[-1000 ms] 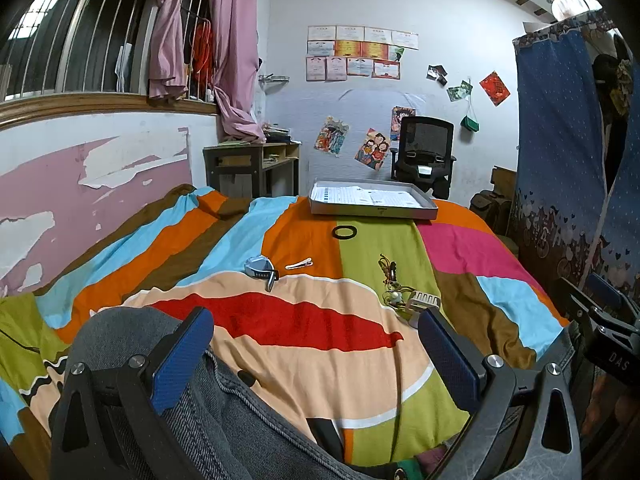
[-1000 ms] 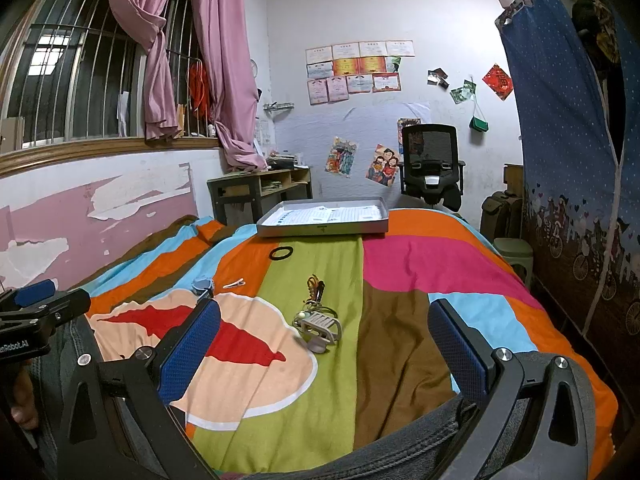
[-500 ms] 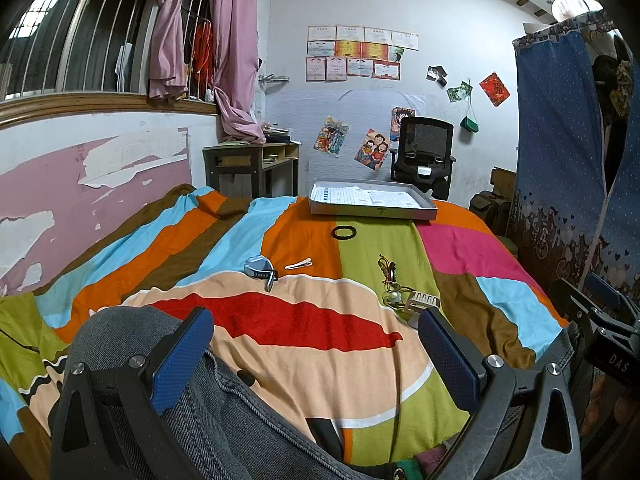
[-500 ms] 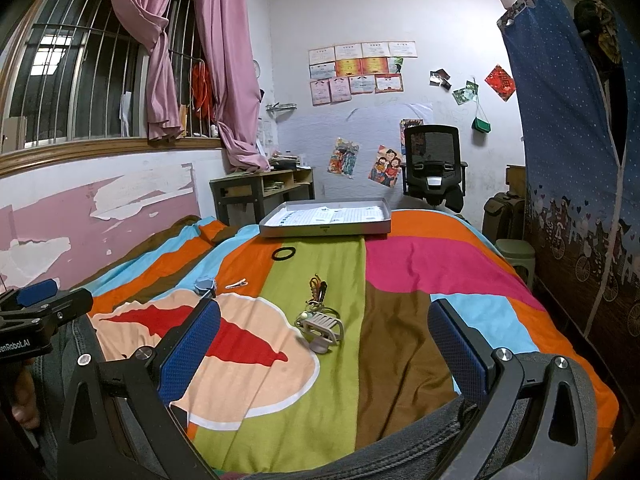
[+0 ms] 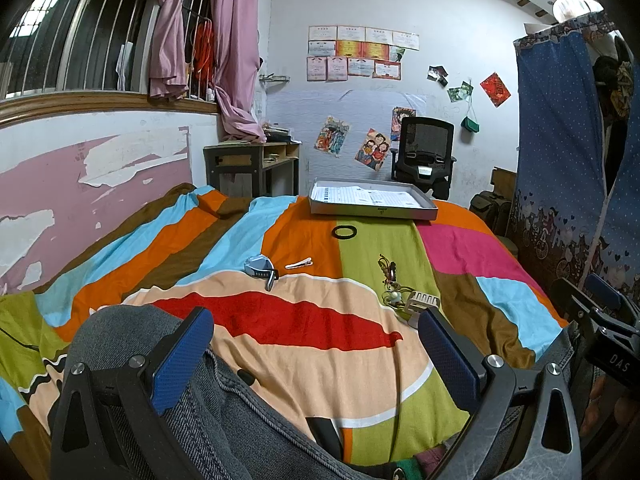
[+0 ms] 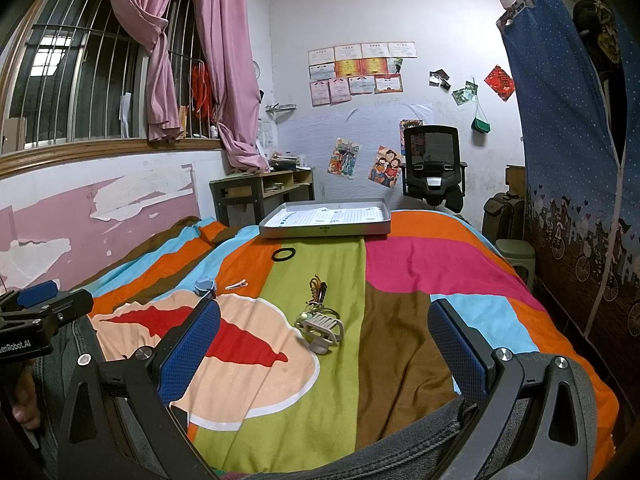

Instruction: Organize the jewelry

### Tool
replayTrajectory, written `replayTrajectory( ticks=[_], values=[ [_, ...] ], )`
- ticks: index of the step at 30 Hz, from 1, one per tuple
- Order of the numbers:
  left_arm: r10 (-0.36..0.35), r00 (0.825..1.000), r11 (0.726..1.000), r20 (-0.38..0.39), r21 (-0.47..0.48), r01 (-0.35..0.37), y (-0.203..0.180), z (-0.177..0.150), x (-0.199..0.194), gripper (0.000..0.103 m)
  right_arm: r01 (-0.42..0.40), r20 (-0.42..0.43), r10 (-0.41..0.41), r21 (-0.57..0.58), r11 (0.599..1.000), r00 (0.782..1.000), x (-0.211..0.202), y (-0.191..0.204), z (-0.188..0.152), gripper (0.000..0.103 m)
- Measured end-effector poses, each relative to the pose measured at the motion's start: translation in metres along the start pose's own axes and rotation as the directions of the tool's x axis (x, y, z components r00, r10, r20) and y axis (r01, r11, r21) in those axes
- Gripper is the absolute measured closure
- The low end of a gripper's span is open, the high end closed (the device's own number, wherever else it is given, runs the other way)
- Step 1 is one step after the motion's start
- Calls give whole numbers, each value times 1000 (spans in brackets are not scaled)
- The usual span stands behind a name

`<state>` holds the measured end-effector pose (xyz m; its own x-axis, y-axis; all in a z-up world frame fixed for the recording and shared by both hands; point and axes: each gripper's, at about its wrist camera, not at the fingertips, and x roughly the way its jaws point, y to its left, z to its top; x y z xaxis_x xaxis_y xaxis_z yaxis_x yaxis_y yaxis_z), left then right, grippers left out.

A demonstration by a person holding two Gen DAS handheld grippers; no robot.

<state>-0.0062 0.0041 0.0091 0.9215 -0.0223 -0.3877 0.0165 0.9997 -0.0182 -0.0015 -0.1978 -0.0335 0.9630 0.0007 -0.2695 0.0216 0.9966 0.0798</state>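
Both hand-held grippers spread, empty: left hand-held gripper (image 5: 316, 344) lower centre, right hand-held gripper (image 6: 324, 340) likewise; "DAS" readable lower right only in left view, "enRobot.AI" lower left only in right view; hair claw (image 6: 325, 328) and bracelets (image 6: 318, 290) mid-frame on bed (image 6: 420, 272).

Barred window (image 6: 80, 92), pink curtains (image 6: 224, 60), black office chair (image 6: 434, 168), peeling wall (image 5: 80, 184).

A lived-in bedroom in a home

A bed (image 6: 400, 264) under a bright striped cover fills the room. Left of the bed is a barred window (image 6: 80, 92) with knotted pink curtains (image 6: 224, 64) above peeling pink wall paint. Beyond its far end stand a wooden desk (image 6: 260, 192) and a black office chair (image 6: 434, 164), under certificates (image 6: 360, 68) and cartoon posters taped to the wall; a blue fabric wardrobe (image 6: 560, 140) stands on its right.
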Motion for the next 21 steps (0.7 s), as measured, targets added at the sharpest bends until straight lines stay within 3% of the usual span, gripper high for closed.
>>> replayTrajectory(
  ticks=[21],
  values=[
    [-4, 1000, 1000, 0, -3, 4, 0, -3, 3, 0, -2, 1, 2, 4, 1000, 1000, 0, -1, 0, 1]
  ],
)
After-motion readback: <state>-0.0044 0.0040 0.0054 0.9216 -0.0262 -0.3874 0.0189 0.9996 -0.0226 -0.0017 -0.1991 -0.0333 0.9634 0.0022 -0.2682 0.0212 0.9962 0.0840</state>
